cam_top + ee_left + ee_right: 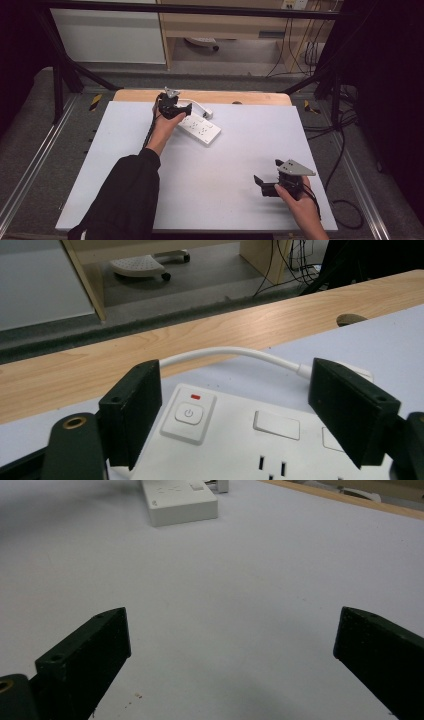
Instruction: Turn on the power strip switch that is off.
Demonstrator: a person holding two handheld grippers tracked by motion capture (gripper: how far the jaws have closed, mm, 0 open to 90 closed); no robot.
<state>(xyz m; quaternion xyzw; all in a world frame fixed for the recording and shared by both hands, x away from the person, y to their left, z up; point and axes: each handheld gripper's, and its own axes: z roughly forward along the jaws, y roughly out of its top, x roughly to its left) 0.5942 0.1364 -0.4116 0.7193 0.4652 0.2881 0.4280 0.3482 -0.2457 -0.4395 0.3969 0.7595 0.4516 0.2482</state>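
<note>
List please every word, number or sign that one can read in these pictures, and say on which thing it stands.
Power symbol (a circle with a short stroke): on the switch button at the end of the white power strip, in the left gripper view.
Small red mark, no letters: just above that button.
Yellow and black striped markers on the floor: stripes, no text.
There are no readable words, brands or numbers; faint marks on the strip in the right gripper view are too blurred.

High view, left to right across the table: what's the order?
Left gripper → white power strip → right gripper, all on the white table top.
</note>
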